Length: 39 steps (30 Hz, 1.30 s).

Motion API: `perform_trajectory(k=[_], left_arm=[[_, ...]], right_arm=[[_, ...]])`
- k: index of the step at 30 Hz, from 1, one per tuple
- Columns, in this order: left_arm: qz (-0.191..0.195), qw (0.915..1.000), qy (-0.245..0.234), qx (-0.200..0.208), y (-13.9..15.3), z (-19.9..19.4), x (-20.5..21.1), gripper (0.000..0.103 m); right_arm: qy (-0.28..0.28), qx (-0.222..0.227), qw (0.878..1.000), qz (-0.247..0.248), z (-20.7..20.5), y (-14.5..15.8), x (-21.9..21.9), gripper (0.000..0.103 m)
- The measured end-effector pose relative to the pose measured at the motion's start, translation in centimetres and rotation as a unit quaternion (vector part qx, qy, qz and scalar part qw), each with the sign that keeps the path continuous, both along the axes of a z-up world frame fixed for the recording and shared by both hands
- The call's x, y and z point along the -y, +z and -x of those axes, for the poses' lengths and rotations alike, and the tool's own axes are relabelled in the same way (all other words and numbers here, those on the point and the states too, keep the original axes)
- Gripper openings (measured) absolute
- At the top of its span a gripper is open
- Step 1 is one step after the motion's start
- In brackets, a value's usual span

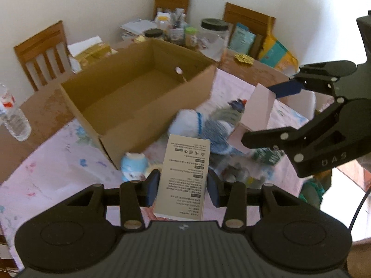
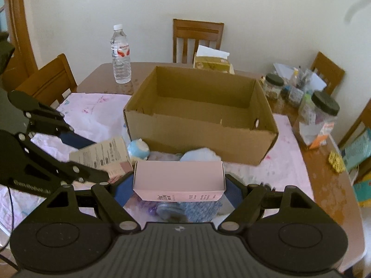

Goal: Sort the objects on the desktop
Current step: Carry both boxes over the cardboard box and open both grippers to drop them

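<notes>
My left gripper [image 1: 183, 186] is shut on a cream carton with printed text [image 1: 185, 178], held above the table in front of the open, empty cardboard box [image 1: 143, 85]. The same carton shows in the right wrist view [image 2: 102, 154]. My right gripper [image 2: 178, 191] is shut on a pink box [image 2: 179, 180]; it also shows in the left wrist view [image 1: 259, 108], to the right of the cardboard box. Under the grippers lie a blue and white soft toy [image 1: 204, 125], a small pale-blue round toy [image 1: 134, 165] and a green packet [image 1: 269, 156].
A pink cloth [image 2: 92, 111] covers the near part of the brown table [image 2: 324, 185]. A water bottle [image 2: 120, 55] stands at the far left. Jars [image 2: 320, 115] and clutter crowd the right edge. A tissue pack [image 2: 213, 61] sits behind the cardboard box. Wooden chairs [image 2: 197, 37] surround the table.
</notes>
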<state>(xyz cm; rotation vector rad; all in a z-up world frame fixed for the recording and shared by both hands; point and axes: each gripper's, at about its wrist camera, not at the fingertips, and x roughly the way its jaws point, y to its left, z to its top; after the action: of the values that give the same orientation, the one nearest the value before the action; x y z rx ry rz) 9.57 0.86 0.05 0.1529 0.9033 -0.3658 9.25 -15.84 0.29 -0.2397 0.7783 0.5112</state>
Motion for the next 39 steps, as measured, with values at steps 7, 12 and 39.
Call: perform_trajectory(k=[7,12,39], left_arm=[[-0.006,0.9995,0.026,0.015,1.4,-2.5,-0.1,0.043],[-0.013,0.9988,0.041,0.021,1.9,-4.5,-0.3,0.043],[-0.023,0.9946,0.100,0.017,1.1,-13.5,-3.1,0.066]], right_arm=[[0.022,0.013,1.000,0.008,-2.8,0.7,-0.1,0.084],[0.036,0.011,0.999,0.014,-5.4,0.9,-0.4,0.084],[0.037,-0.011,0.999,0.009,-18.1,0.4,-3.5,0.090]])
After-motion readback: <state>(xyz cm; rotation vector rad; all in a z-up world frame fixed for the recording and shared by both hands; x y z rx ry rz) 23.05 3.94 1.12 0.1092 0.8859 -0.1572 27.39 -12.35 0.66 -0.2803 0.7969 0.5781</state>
